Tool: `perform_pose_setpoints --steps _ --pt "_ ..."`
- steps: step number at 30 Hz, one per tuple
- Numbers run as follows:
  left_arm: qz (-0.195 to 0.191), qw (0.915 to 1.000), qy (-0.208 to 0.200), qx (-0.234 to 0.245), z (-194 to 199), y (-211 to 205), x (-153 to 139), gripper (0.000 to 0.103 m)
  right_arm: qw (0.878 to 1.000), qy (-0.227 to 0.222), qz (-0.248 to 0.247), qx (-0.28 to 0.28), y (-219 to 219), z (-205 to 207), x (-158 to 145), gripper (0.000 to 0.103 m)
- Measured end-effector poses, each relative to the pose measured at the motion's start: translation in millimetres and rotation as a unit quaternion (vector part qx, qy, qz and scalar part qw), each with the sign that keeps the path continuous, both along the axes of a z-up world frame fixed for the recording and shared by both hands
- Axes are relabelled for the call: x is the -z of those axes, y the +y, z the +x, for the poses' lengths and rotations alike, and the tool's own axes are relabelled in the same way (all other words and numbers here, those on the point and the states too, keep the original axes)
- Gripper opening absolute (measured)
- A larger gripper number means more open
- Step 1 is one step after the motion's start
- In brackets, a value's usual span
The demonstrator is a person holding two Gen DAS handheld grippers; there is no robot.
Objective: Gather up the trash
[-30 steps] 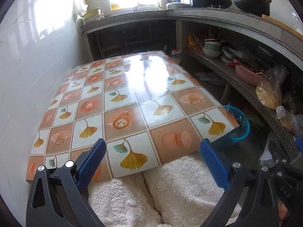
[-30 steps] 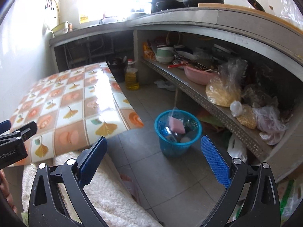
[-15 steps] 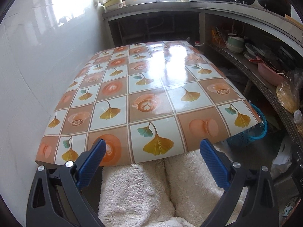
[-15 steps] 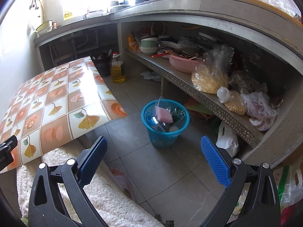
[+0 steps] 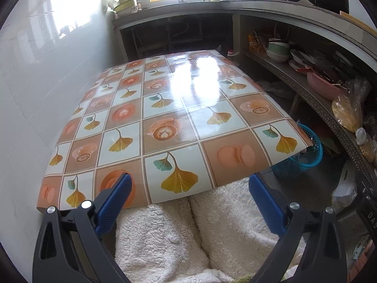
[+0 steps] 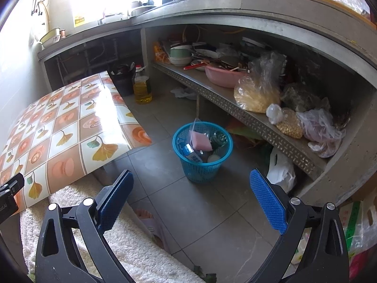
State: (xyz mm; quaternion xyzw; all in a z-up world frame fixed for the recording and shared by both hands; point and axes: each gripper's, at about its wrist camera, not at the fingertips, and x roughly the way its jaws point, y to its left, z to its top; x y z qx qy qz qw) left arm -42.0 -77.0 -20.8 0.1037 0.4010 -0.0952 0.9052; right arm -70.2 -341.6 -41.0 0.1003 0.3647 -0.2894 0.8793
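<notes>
Both grippers are empty, fingers spread wide: the left gripper (image 5: 188,195) hangs over the bare tabletop (image 5: 179,108), the right gripper (image 6: 190,193) over the floor. Trash sits in the blue basket (image 6: 202,151) beside the tabletop. Collecting looks almost done; next, hunt for any leftover scrap.

One blue mesh waste basket (image 6: 202,152) ahead between the right gripper's fingers, one oil bottle (image 6: 142,87) far ahead to its left, one pink basin (image 6: 222,75) on the shelf ahead, one patterned table (image 5: 165,122) ahead of the left gripper, two blue-padded fingers (image 5: 115,199) per gripper.
</notes>
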Motion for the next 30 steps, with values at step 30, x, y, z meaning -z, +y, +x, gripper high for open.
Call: perform_pose_setpoints --steps 30 --pt "-0.008 0.9994 -0.001 0.035 -6.3 -9.3 0.0 0.097 1.0 0.001 0.001 0.002 1.2 -0.2 0.2 0.095"
